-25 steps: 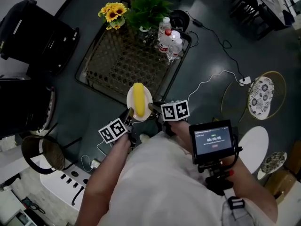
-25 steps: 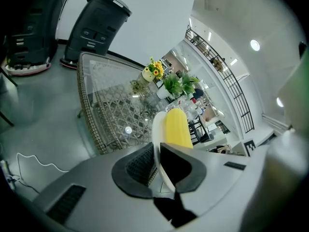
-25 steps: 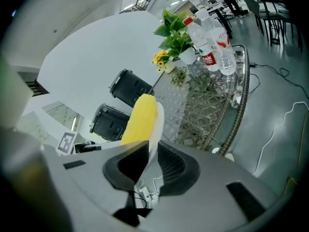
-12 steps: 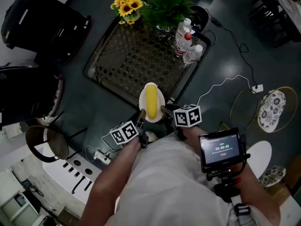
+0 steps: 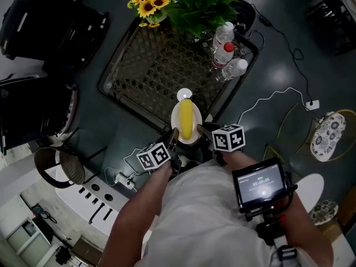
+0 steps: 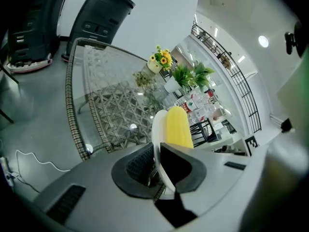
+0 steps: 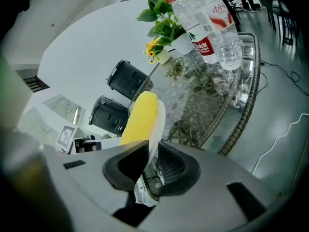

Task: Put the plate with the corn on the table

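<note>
A white plate (image 5: 176, 121) with a yellow corn cob (image 5: 186, 121) on it hangs over the near edge of a glass-topped wicker table (image 5: 150, 71). My left gripper (image 5: 173, 139) is shut on the plate's near left rim and my right gripper (image 5: 201, 130) is shut on its near right rim. In the left gripper view the plate (image 6: 158, 129) stands edge-on between the dark pads, with the corn (image 6: 177, 127) to its right. In the right gripper view the plate (image 7: 158, 124) is pinched likewise, the corn (image 7: 140, 115) on its left.
On the table's far side stand a sunflower pot (image 5: 147, 1), a green plant (image 5: 203, 7) and three water bottles (image 5: 225, 52). Black chairs (image 5: 50, 29) stand to the left, a wicker stool (image 5: 58, 168) at lower left. Cables (image 5: 267, 99) run over the floor at right.
Both grippers have carried the plate with the corn forward, so it now reaches over the table's near edge. The view has shifted toward the table.
</note>
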`<action>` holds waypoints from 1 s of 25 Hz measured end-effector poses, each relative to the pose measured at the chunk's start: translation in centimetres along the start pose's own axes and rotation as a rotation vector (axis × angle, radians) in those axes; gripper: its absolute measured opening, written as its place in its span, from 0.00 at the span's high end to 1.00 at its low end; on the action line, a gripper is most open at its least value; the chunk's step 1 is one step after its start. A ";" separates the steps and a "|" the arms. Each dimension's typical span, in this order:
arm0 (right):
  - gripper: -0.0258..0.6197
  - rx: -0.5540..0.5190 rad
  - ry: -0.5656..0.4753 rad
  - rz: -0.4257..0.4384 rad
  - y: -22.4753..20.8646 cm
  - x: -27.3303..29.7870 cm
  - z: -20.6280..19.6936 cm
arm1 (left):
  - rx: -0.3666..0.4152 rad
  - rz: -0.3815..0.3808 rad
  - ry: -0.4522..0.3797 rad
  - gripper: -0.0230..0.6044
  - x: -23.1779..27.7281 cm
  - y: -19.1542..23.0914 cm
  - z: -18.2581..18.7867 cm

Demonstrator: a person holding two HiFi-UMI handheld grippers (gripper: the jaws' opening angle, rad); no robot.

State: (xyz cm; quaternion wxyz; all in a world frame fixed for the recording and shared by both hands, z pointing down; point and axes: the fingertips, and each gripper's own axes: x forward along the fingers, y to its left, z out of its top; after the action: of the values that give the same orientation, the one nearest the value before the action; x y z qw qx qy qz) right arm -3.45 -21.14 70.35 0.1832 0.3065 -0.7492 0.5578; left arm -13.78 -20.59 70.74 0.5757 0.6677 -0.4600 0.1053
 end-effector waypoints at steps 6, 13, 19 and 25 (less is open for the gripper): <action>0.88 0.000 -0.010 -0.004 -2.1 0.0 1.9 | 0.007 0.007 -0.003 0.89 2.6 -0.6 1.0; 0.88 0.010 -0.032 -0.030 -4.8 0.1 4.4 | -0.006 0.024 -0.016 0.89 5.9 -1.3 2.4; 0.88 0.030 -0.058 -0.063 -6.5 0.8 6.4 | 0.030 0.048 -0.005 0.89 8.2 -1.6 4.2; 0.88 0.039 -0.071 -0.088 -8.0 1.9 7.9 | 0.058 0.093 0.004 0.89 10.1 -1.1 5.4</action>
State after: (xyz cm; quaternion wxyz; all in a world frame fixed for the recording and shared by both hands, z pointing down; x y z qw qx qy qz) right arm 0.97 -30.65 74.84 0.1749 0.3624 -0.7300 0.5524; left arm -9.47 -30.36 75.01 0.5518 0.6616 -0.4861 0.1465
